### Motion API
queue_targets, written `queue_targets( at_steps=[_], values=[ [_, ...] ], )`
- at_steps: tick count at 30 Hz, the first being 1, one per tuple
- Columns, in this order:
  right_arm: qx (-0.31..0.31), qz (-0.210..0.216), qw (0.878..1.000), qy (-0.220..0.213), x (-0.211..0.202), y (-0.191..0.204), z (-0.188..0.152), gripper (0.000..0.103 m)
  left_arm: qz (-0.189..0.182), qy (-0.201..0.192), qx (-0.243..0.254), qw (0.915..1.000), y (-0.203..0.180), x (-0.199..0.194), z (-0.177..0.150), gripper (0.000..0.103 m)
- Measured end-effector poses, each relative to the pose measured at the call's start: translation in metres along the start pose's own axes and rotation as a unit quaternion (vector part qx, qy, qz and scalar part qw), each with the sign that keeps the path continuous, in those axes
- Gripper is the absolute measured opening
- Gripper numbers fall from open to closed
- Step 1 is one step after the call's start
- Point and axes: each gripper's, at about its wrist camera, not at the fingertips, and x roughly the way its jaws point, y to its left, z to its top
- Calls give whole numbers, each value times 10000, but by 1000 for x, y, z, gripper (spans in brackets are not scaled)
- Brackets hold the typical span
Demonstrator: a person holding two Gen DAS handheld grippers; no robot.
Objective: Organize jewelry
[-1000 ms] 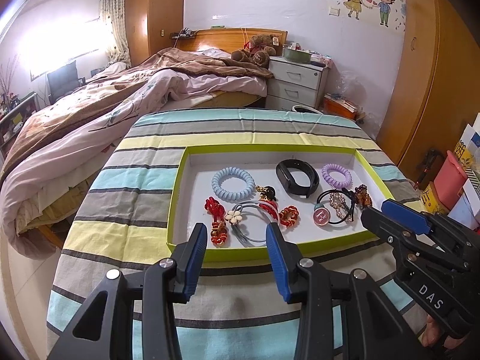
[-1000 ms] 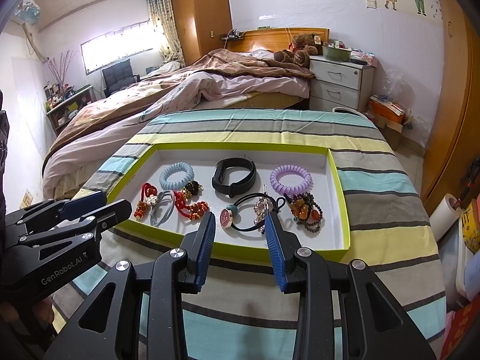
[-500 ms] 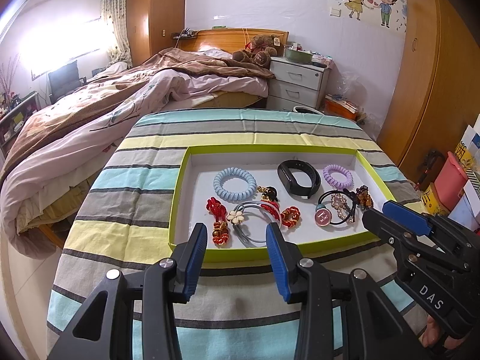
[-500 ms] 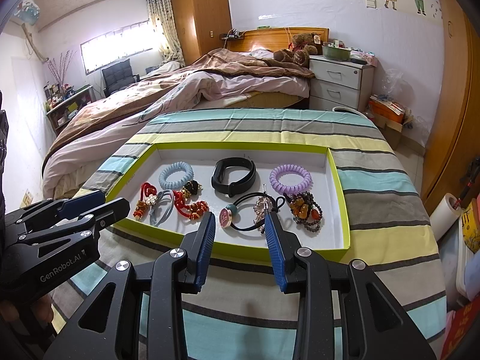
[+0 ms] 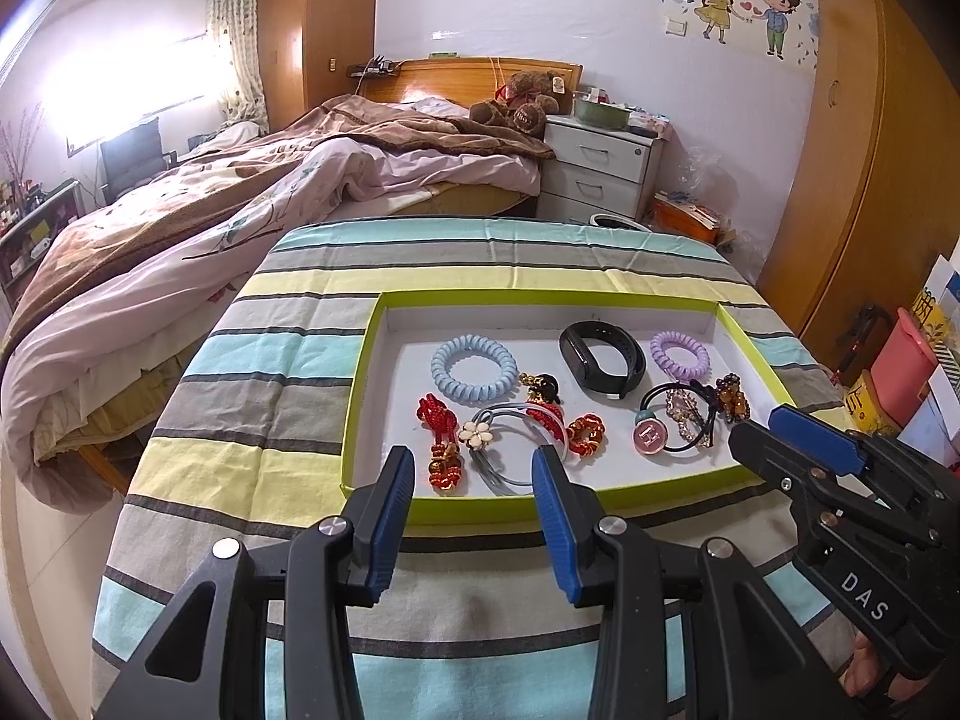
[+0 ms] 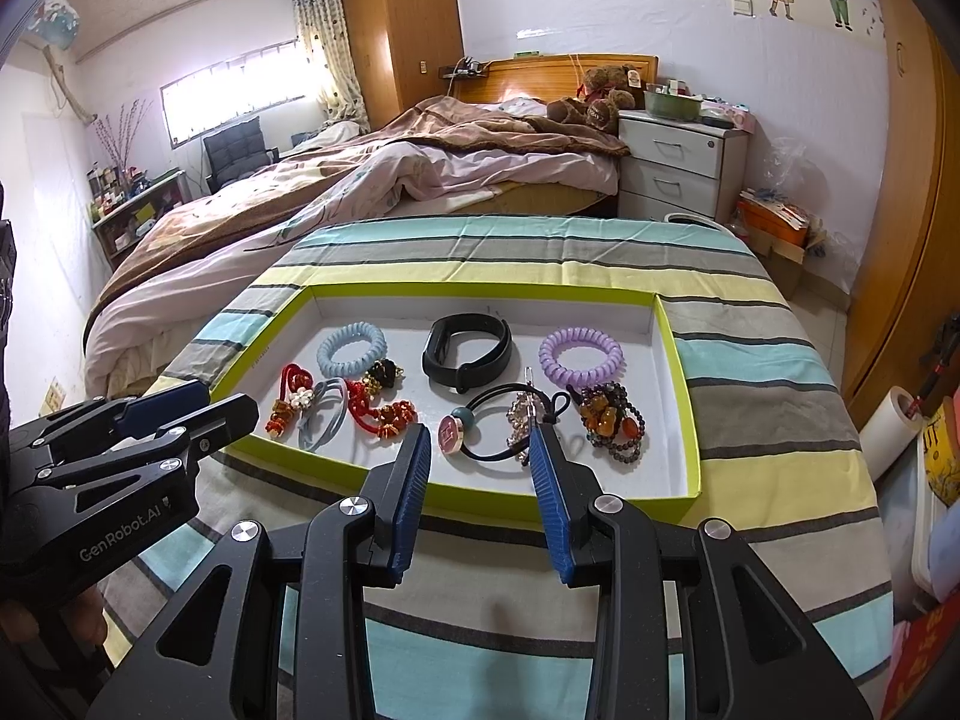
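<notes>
Tray [image 5: 359, 414] had a lime-green rim and white floor. It sat on a tablecloth [image 5: 258, 384] striped in aqua, grey and pale yellow with thin dark lines. Inside the tray: pale blue coil tie [image 5: 474, 367] at far left, black band [image 5: 602, 359] at far centre, lilac coil tie [image 5: 679, 355] at far right. Near left, red knotted cord ornaments [image 5: 441, 438] with gold bits. Near right, amber-and-dark beads [image 6: 612, 420], possibly brown. Both grippers' finger pads [image 5: 393, 516] were blue on black frames.
</notes>
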Motion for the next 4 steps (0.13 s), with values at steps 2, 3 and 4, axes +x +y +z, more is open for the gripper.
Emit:
queue_targets(
  at_steps=[2, 3, 4],
  values=[
    [14, -9, 10000, 3, 1, 0, -1, 35, 12, 5, -13, 10000, 0, 0, 0, 41],
    [19, -12, 10000, 7, 2, -1, -2, 35, 20, 10, -20, 10000, 0, 0, 0, 41],
    [22, -16, 10000, 7, 2, -1, -2, 35, 25, 11, -22, 10000, 0, 1, 0, 41]
  ],
)
